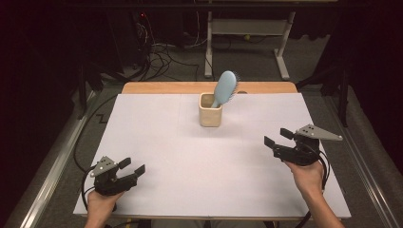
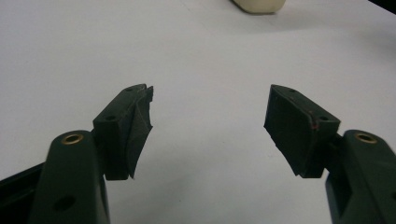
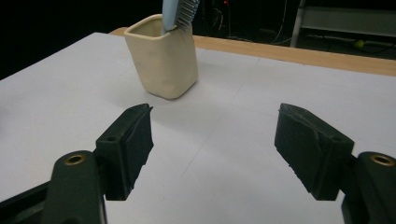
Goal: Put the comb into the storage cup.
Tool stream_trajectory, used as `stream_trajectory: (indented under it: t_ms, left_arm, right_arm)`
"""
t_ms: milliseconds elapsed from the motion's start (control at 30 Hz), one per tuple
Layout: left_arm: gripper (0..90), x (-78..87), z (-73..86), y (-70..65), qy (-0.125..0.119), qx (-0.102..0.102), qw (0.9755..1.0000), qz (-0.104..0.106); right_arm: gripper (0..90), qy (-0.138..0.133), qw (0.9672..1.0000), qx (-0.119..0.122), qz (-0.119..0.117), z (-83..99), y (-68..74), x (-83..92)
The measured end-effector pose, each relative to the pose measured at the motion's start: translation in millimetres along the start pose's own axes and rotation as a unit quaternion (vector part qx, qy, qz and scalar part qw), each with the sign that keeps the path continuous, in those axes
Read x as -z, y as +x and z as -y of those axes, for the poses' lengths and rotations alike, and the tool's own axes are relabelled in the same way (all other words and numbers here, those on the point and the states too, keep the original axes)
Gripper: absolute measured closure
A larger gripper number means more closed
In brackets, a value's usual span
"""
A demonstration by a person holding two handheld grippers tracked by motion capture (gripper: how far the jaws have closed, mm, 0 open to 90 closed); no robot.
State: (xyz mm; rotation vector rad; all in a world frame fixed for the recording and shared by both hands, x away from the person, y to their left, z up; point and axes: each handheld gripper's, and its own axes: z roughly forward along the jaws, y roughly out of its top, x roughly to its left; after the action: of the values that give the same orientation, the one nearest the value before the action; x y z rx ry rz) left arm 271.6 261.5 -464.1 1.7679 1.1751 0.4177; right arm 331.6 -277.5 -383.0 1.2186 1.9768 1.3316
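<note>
A cream square cup [image 1: 210, 110] stands upright near the far middle of the white sheet, with a light blue hairbrush [image 1: 225, 88] leaning in it, bristle head up and tilted right. The right gripper view has the cup [image 3: 164, 56] ahead and left of the jaws, the hairbrush [image 3: 176, 11] cut off at the top. My right gripper [image 1: 279, 137] is open at the right side, jaws aimed toward the cup, nothing between them. Open too, my left gripper [image 1: 132, 166] rests near the front left corner with only bare sheet between its jaws [image 2: 210, 126].
The white sheet [image 1: 161, 142] covers a wooden table whose far edge [image 1: 157, 87] shows as a tan strip. Beyond it lie floor cables and a white desk frame [image 1: 247, 28]. Metal rails run along both sides of the table.
</note>
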Motion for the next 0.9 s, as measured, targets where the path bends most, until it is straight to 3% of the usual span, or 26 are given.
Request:
stream_trajectory:
  t_ms: [900]
  left_arm:
    - [32.2, 2.0, 0.5, 0.3, -0.002, 0.000, 1.0000, -0.002]
  right_arm:
    - [28.3, -0.012, 0.9999, -0.003, 0.007, 16.8, -0.9, 22.9]
